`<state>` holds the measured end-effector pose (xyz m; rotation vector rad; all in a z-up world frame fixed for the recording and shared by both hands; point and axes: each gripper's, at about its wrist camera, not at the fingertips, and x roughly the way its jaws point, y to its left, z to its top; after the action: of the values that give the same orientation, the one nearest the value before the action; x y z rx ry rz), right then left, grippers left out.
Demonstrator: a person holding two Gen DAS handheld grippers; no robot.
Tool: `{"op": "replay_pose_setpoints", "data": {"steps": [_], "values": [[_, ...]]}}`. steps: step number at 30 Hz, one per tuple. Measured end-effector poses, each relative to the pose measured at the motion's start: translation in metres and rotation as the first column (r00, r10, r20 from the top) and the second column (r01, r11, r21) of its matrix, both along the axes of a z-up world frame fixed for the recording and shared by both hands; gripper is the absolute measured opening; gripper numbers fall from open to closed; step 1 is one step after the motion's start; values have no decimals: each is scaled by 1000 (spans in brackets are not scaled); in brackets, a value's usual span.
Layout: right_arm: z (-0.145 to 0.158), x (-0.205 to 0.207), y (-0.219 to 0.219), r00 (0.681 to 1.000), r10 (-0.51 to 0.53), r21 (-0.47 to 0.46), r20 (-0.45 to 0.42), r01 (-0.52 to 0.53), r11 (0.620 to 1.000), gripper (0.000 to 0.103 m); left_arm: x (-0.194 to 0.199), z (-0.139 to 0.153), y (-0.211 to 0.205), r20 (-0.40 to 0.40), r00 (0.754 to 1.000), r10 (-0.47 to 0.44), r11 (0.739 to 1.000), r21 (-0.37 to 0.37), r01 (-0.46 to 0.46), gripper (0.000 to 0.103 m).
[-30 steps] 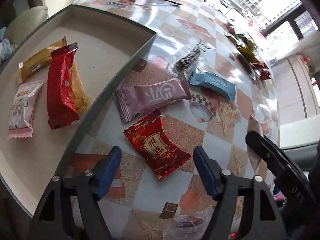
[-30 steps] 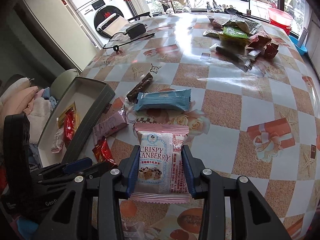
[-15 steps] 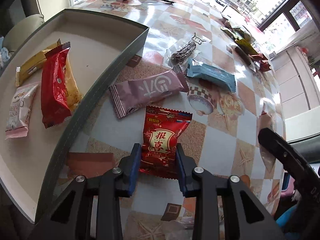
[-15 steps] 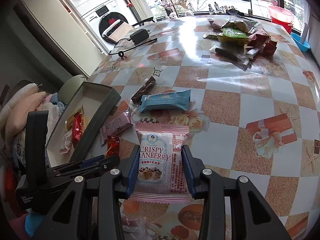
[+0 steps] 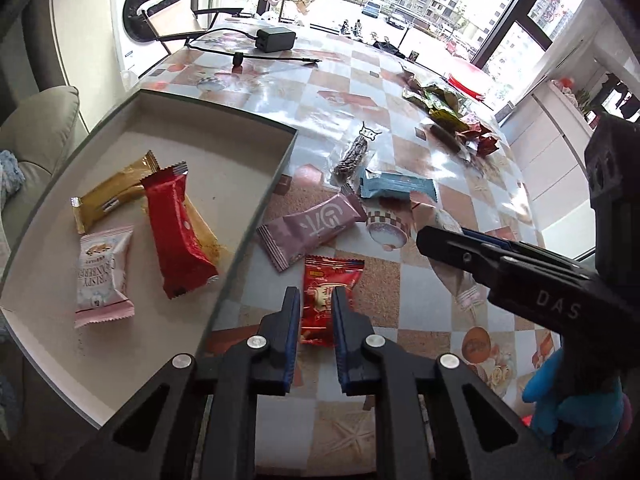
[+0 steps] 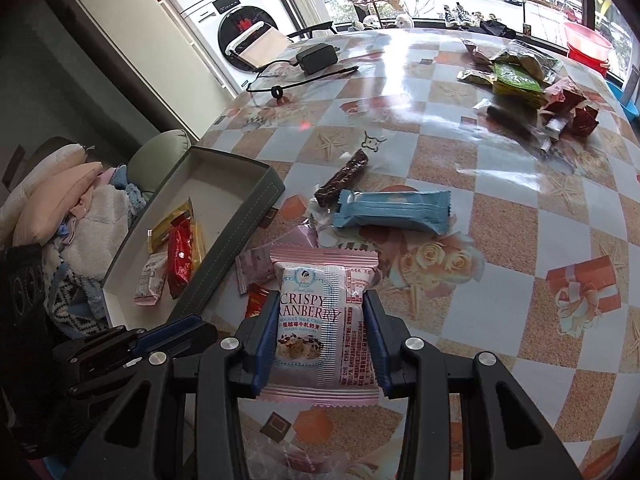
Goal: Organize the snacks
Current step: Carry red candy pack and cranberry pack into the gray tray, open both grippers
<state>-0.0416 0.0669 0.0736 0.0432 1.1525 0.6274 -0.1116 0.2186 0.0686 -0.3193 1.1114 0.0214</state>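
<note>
— Left claw: jaws pinched narrow on the small red foil snack packet with gold print, gripped at its lower end. Lifted or touching the checked, glossy surface? Cannot tell.

— Right claw?

— Clamped across the pink-and-white "Crispy Cranberry" nougat packet, held above the surface.

— So which step?

— Both picks look made; my reading is the carry to the shallow grey box with a pale lining, which stands just left of both claws and already holds four packets.

— Next move?

— Likely swing left over the box wall, clear its rim, and let go on bare lining. The mauve wrapper and light-blue bar wait on the surface.
</note>
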Motion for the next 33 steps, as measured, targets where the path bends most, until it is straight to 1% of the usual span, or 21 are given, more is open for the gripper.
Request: {"op": "replay_pose_setpoints", "data": {"steps": [2,4,6,8,10,11,12,13,14,16,17,19,22,27,29,33], "values": [[1,3,10,1000,12,-11,3,-12,1000,42,3,-5,0,-34,999,-27,1000,-1,27,18],[0,6,18,1000,18,-12,-6,-18,1000,42,4,-14,-5,-81,996,-39,999,33,42,27],[-1,8,22,1000,18,-15,-12,-18,1000,42,8,-24,-14,-117,992,-53,997,46,58,57],[-1,9,22,1000,15,-22,-11,-15,1000,42,17,-35,-23,-139,989,-45,996,65,54,64],[-1,8,17,1000,8,-31,-12,-8,999,42,25,-48,-29,-175,984,-41,996,76,55,64],[-1,8,14,1000,4,-35,-12,-4,999,42,27,-50,-32,-168,985,-32,993,105,50,63],[-1,8,11,1000,-1,-40,-11,1,999,42,26,-49,-37,-153,988,-37,988,140,58,51],[-1,8,8,1000,-5,-44,-9,5,999,42,27,-50,-42,-150,988,-49,984,160,73,44],[0,8,5,1000,-9,-46,-6,9,999,42,27,-48,-45,-136,989,-66,982,167,89,34],[1,10,1,1000,-15,-45,-4,15,999,42,25,-47,-45,-121,989,-85,985,137,101,33],[2,12,-1,1000,-18,-43,-2,18,999,42,23,-46,-43,-113,990,-90,989,111,102,32],[4,15,-2,1000,-24,-36,1,24,999,42,18,-41,-37,-89,992,-91,995,43,95,25],[6,18,2,1000,-19,-23,-4,19,1000,42,8,-22,-29,-33,996,-86,996,29,87,25],[9,20,23,1000,12,-19,-7,-12,1000,42,-4,13,0,54,997,-53,999,1,53,25],[11,21,34,999,27,-8,-17,-27,1000,42,-10,23,19,77,997,-18,1000,4,18,25],[11,24,64,997,71,2,-28,-71,998,42,-16,29,65,91,993,78,997,18,-80,25]]}}
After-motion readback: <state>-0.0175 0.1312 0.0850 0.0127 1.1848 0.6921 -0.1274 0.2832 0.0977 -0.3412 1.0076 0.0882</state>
